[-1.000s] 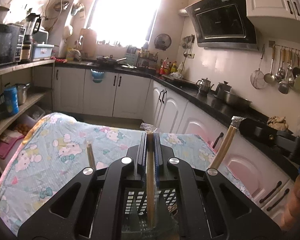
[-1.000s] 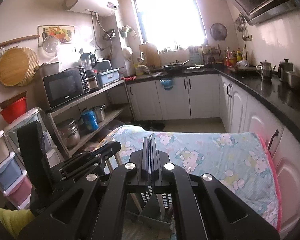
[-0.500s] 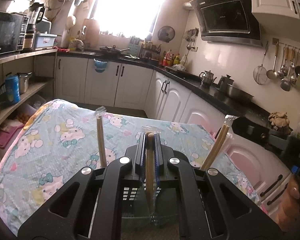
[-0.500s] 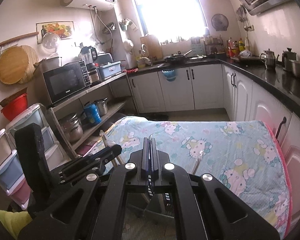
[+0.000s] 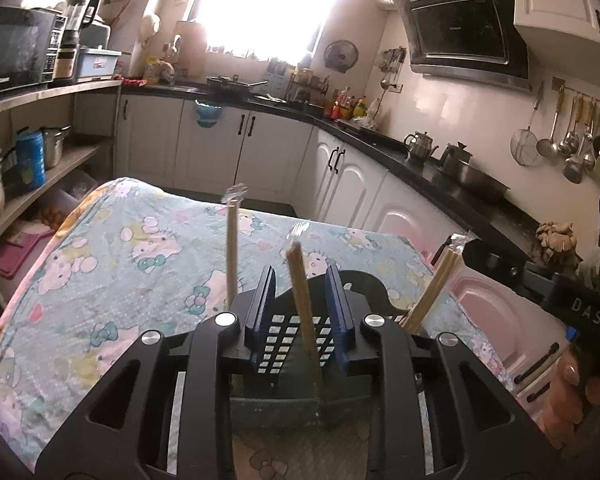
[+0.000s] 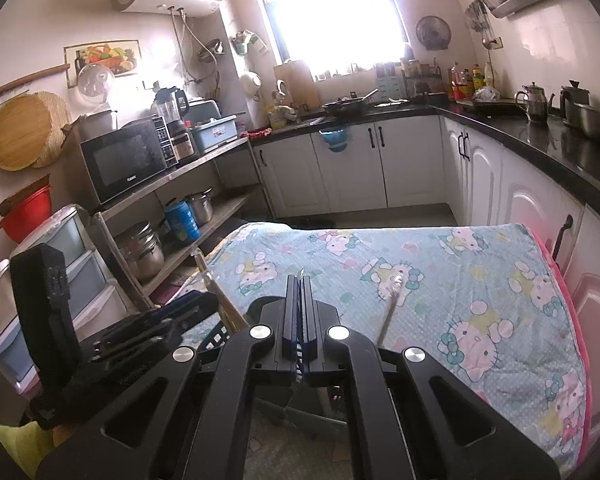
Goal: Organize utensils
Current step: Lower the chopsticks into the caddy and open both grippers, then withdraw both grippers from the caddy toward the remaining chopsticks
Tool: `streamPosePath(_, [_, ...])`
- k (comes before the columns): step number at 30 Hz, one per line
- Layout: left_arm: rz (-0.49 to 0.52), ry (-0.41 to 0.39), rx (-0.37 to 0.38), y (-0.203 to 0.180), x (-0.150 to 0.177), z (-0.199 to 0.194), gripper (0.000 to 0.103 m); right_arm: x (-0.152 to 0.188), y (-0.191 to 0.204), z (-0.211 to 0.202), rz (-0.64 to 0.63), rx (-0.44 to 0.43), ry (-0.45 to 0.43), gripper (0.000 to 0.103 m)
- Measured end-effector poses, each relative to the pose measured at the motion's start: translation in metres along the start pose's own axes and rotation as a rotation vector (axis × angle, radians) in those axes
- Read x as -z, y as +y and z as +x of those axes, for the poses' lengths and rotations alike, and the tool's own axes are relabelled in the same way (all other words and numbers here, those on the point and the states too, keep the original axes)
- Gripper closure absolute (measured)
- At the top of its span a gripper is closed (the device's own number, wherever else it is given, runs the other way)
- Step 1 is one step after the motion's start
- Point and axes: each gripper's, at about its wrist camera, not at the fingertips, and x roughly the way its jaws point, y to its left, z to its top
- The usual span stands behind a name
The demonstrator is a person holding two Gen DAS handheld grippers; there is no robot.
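Left hand-held gripper (image 5: 300,312), lower centre: jaws apart, one wrapped chopstick pair (image 5: 303,316) standing free between them. Dark slotted utensil basket (image 5: 278,344) beneath. Further wrapped pairs: centre-left (image 5: 232,252), right (image 5: 430,288). Patterned table (image 5: 112,264) behind.

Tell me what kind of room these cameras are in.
A home kitchen, most likely: a range hood hangs over a black countertop with kettles, ladles hang on a wall rail, and a microwave sits on a shelf.
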Motion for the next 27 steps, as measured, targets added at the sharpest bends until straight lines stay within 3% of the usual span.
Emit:
streamPosePath(5, [-0.020, 0.012, -0.006, 0.008, 0.004, -0.006, 0.082, 0.007, -0.009, -0.003, 0.020, 0.025, 0.013, 0.101])
streamPosePath(12, [-0.031, 0.022, 0.002, 0.012, 0.008, -0.017, 0.069, 0.012, -0.014, -0.012, 0.014, 0.057, 0.009, 0.100])
streamPosePath(27, [-0.025, 0.074, 0.044, 0.010, 0.031, -0.035, 0.042, 0.024, -0.020, -0.028, 0.019, 0.102, 0.012, 0.078])
